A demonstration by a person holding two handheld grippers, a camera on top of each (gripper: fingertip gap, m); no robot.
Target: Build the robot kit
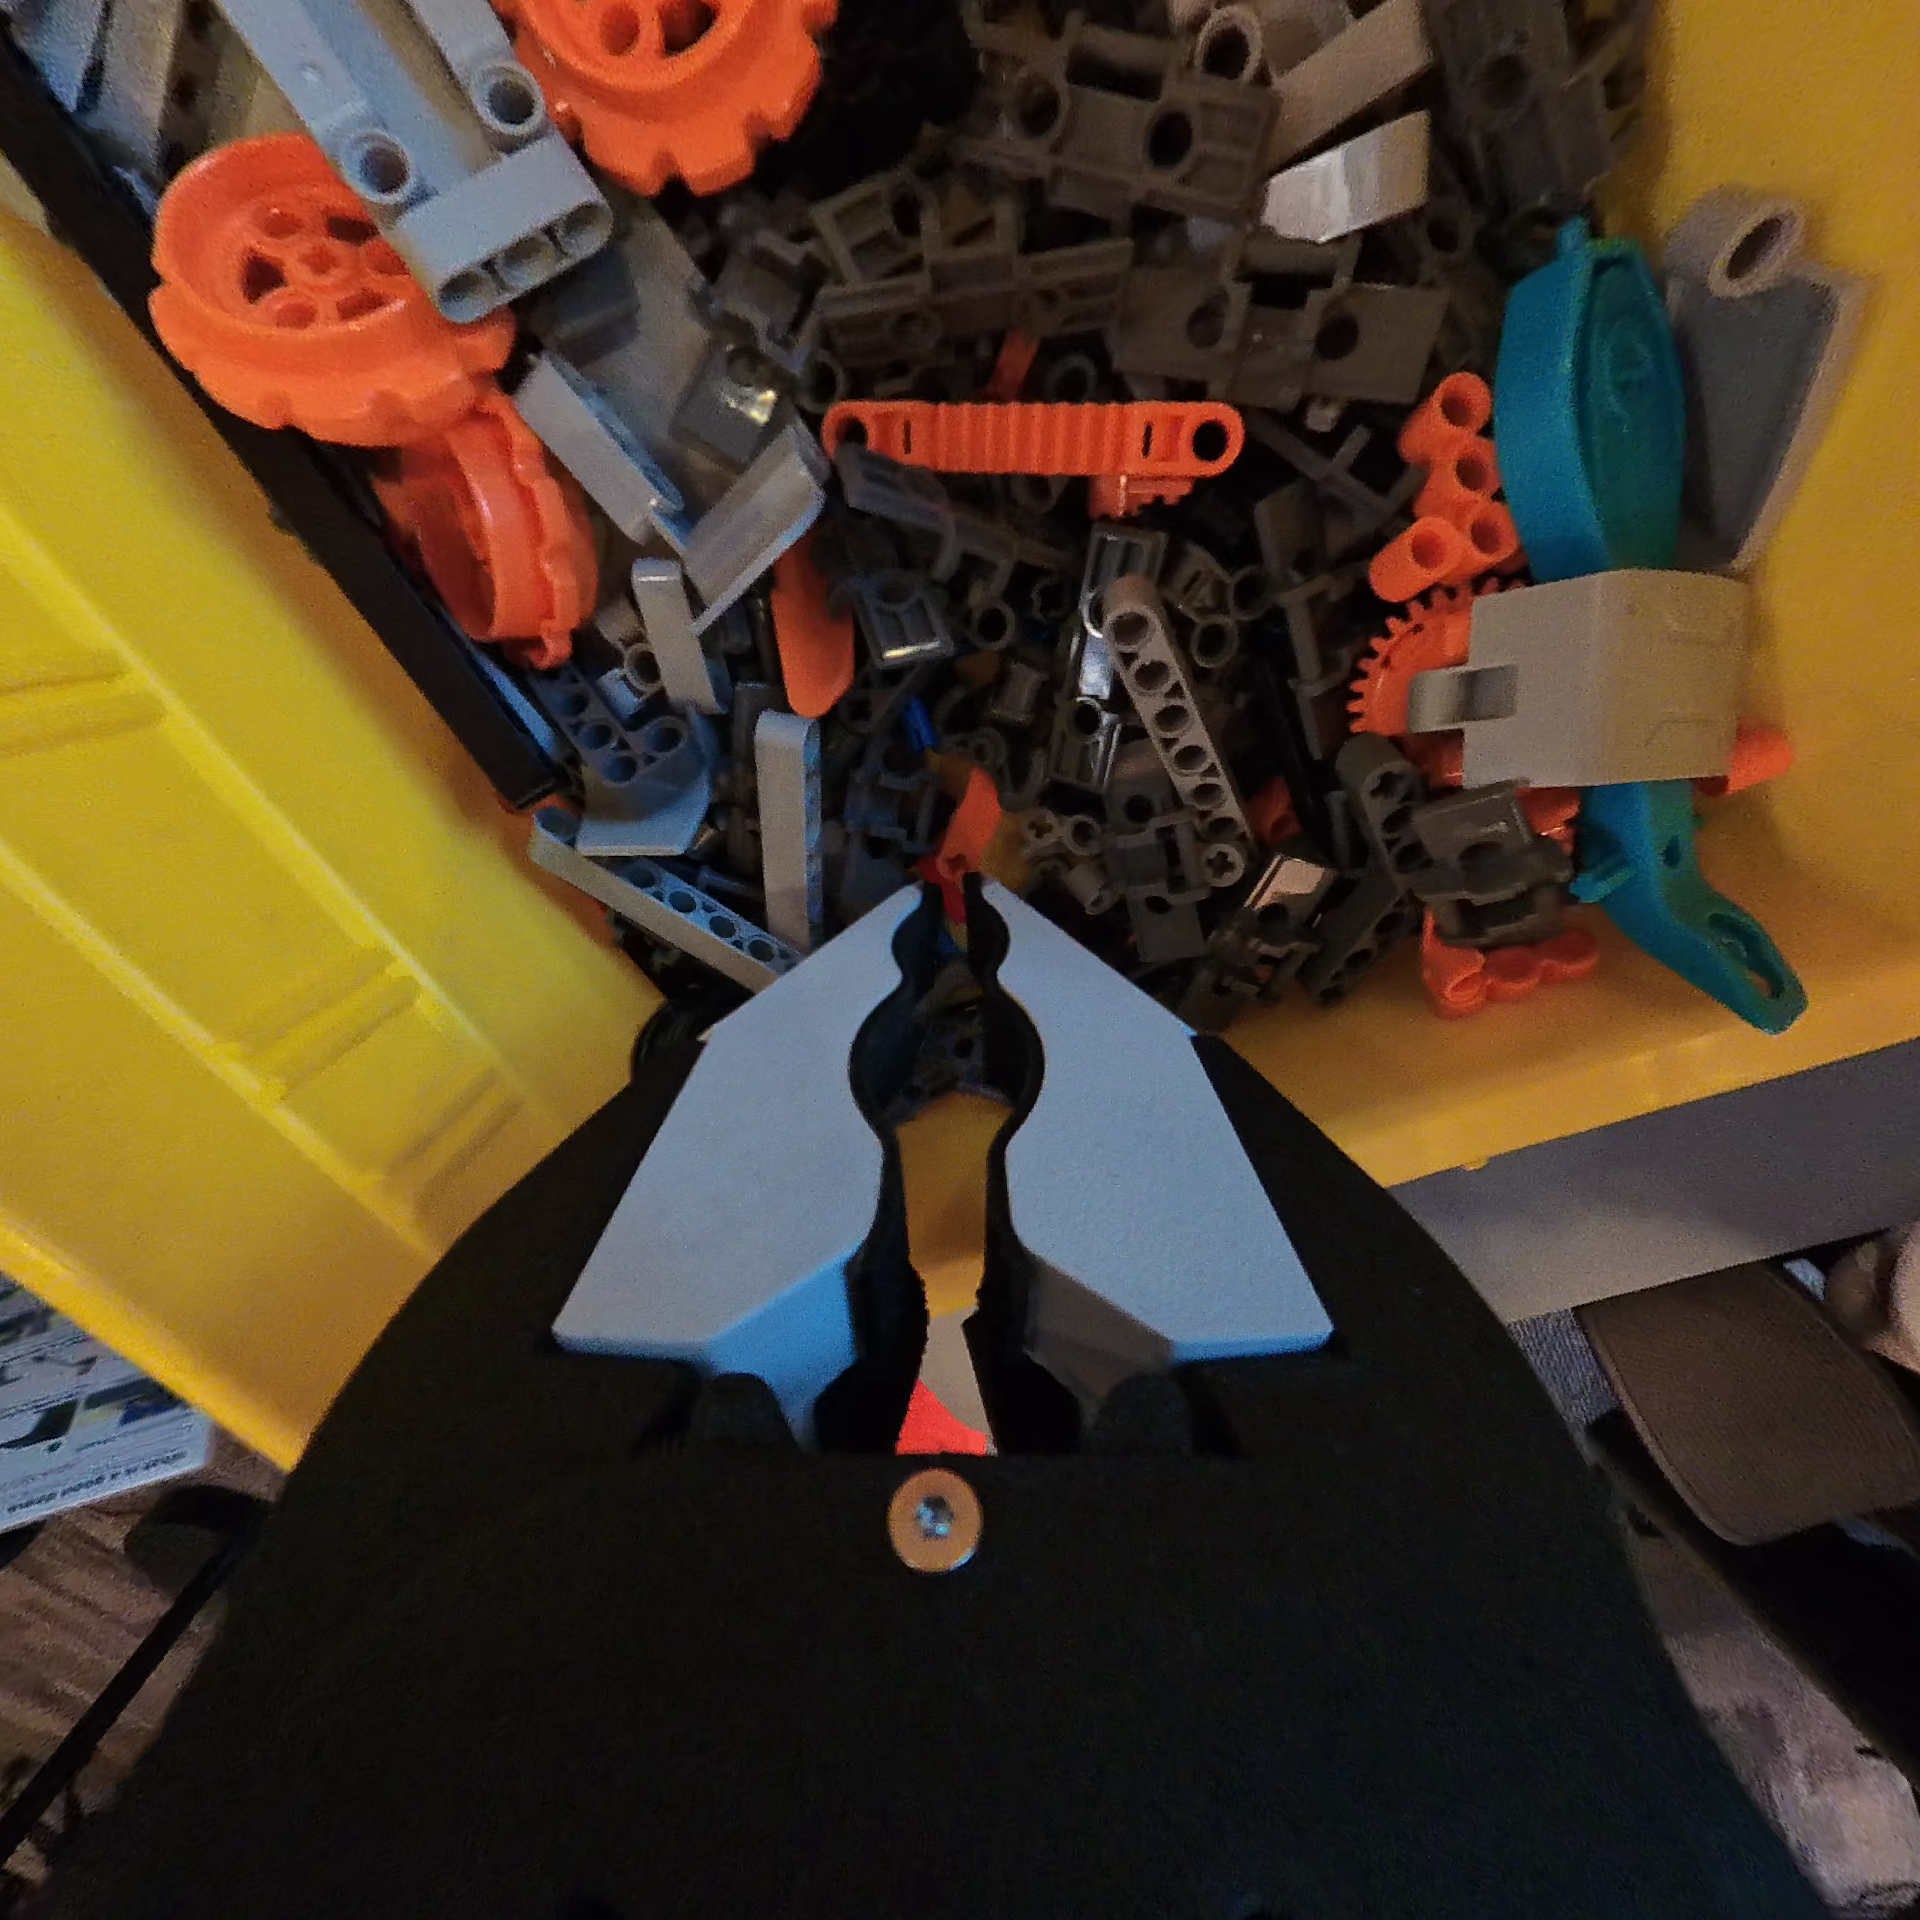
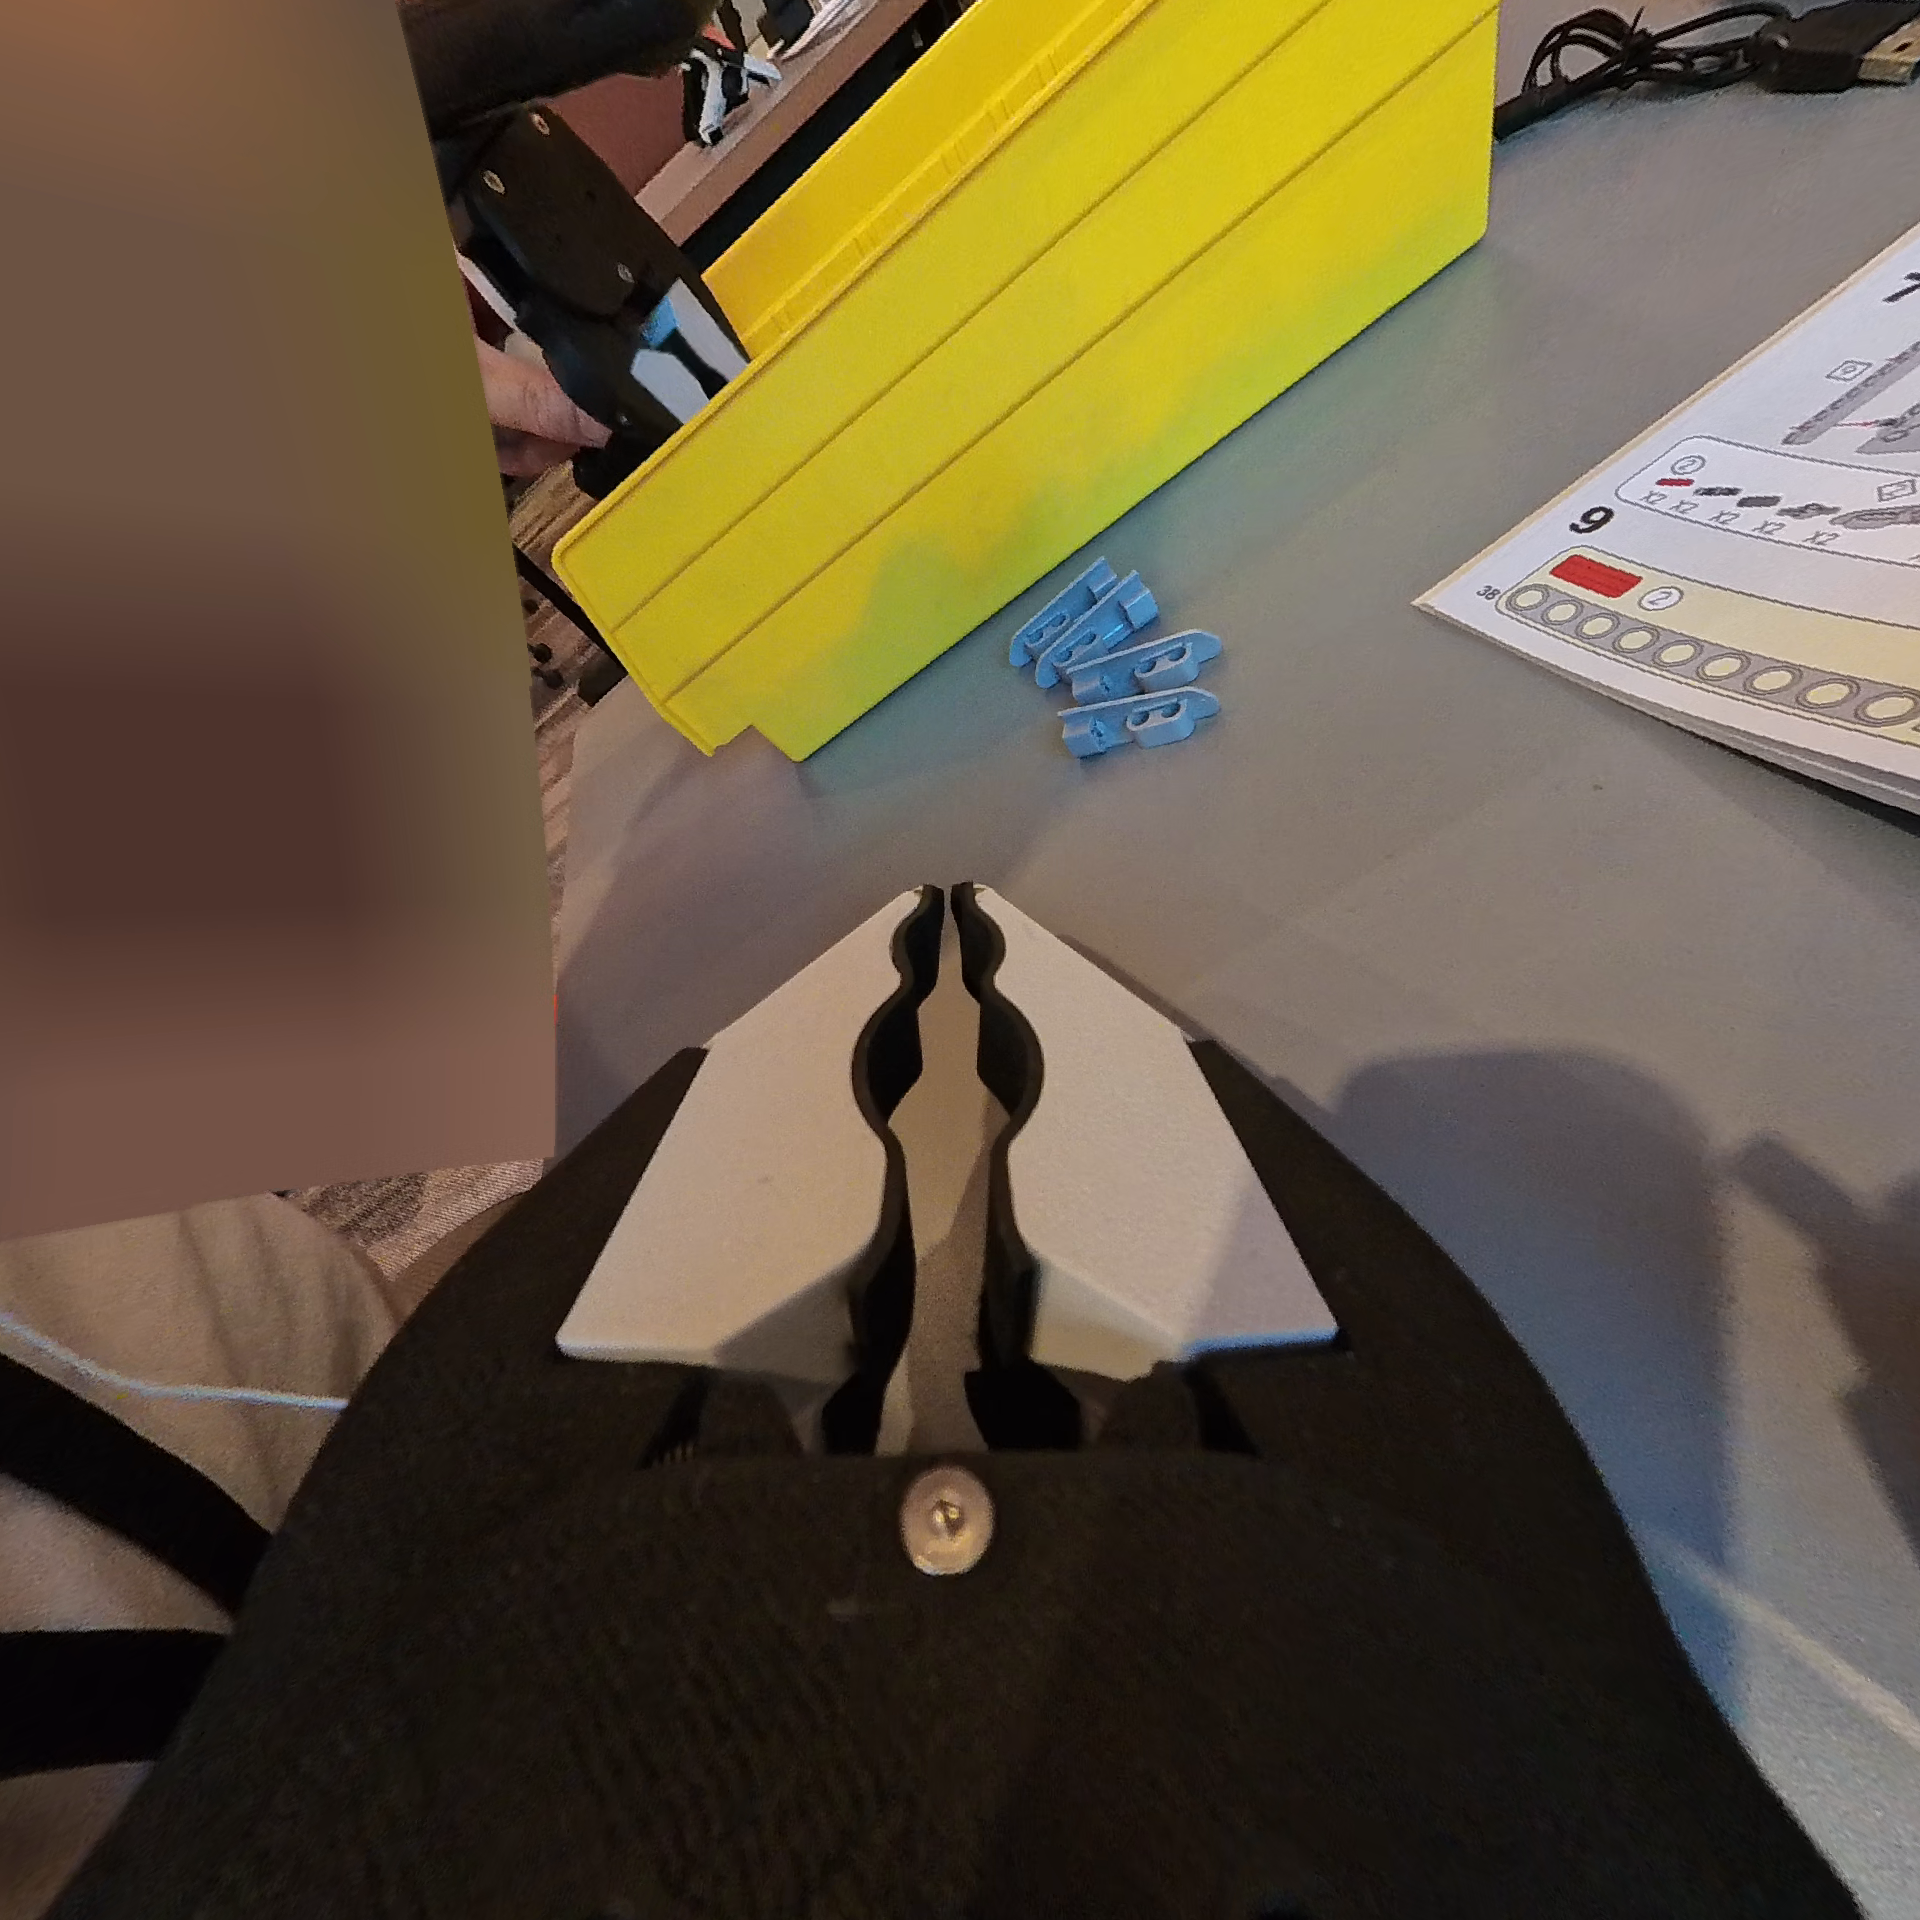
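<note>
My left gripper reaches into a yellow bin full of building-toy parts. Its jaws are almost closed, pinching a small orange piece at the tips, just above the pile of dark grey connectors. Orange wheels, an orange toothed bar and teal blades lie farther in. My right gripper is shut and empty over the grey table. Several small light-blue pieces lie ahead of it beside the bin's outer wall.
An open instruction booklet lies at the table's right. Black cables lie at the far right. The left gripper's body and a hand show behind the bin's left end. A printed sheet lies left of the bin. The left gripper's tips are roughly 25 centimeters from the right gripper's. My right tips are about 25 centimeters from the orange toothed bar, my left tips only 7 centimeters.
</note>
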